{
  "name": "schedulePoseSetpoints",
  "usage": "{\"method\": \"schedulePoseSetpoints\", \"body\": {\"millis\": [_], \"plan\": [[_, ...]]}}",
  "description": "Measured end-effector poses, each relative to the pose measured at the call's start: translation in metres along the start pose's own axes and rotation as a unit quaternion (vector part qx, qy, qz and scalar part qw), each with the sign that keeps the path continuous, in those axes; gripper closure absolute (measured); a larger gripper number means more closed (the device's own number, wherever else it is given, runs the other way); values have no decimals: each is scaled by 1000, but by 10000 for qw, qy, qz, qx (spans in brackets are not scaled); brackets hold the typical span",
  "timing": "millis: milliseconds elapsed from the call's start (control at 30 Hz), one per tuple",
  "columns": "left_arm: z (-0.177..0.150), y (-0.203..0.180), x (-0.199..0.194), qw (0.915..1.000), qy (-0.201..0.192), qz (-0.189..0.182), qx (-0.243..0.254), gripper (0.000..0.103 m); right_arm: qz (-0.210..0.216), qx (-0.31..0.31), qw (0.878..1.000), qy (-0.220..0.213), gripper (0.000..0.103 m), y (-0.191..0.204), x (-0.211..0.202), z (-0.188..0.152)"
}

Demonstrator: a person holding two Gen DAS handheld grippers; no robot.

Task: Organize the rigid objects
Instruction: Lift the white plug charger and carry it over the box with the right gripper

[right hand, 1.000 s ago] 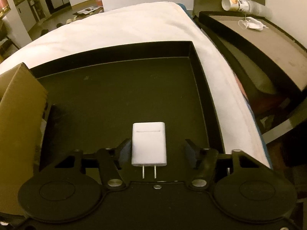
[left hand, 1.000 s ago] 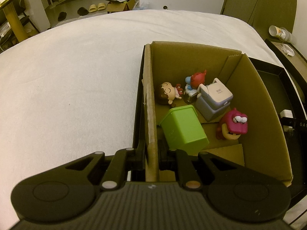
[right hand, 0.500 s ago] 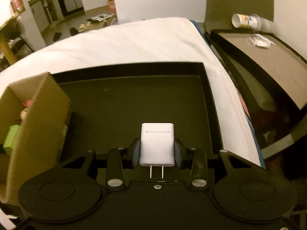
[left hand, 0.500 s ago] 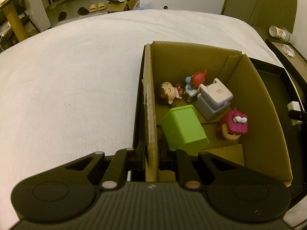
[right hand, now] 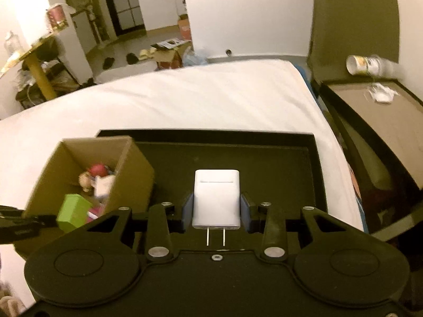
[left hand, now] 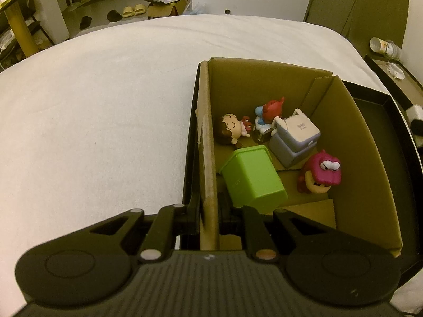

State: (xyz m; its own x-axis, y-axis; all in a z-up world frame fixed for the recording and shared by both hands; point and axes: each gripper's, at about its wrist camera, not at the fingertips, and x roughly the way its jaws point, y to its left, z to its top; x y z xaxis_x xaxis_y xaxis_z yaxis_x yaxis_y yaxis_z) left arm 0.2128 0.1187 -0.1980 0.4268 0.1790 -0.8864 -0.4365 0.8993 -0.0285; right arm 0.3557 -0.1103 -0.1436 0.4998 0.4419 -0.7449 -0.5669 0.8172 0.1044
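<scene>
My right gripper (right hand: pixel 216 210) is shut on a white plug charger (right hand: pixel 216 198), prongs pointing back at the camera, held above the black tray (right hand: pixel 264 158). The same charger (left hand: pixel 415 111) shows at the right edge of the left wrist view. My left gripper (left hand: pixel 208 215) is shut on the left wall of the cardboard box (left hand: pixel 207 142). In the box lie a green block (left hand: pixel 253 175), a grey-white cube (left hand: pixel 294 140), a pink monster toy (left hand: pixel 321 171), a doll figure (left hand: pixel 232 129) and a red-blue figure (left hand: pixel 268 111). The box (right hand: pixel 134 171) stands left of the charger.
Box and tray rest on a white bed (left hand: pixel 92 111). To the right stands a dark bedside table (right hand: pixel 383 121) with a tipped cup (right hand: pixel 362 64) and a white mask (right hand: pixel 380 93). Beyond the bed are a floor with slippers (left hand: pixel 133 10) and a carton (left hand: pixel 165 5).
My right gripper closed on the charger and lifted it off the tray, and its view now takes in the box and room. The left gripper and box stayed put.
</scene>
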Motion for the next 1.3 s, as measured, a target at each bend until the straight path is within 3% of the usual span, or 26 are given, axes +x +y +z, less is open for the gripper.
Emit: {"method": "schedulePoseSetpoints", "body": {"millis": [500, 833, 1300], "plan": [[-2, 6, -2, 9999, -38, -96, 44, 91, 241, -281, 9990, -247, 67, 45, -22, 17], [-3, 4, -3, 9999, -65, -113, 57, 91, 617, -539, 9963, -245, 67, 80, -22, 22], [-5, 9, -3, 9998, -89, -185, 28, 91, 953, -1051, 9896, 231, 66, 126, 2, 14]]}}
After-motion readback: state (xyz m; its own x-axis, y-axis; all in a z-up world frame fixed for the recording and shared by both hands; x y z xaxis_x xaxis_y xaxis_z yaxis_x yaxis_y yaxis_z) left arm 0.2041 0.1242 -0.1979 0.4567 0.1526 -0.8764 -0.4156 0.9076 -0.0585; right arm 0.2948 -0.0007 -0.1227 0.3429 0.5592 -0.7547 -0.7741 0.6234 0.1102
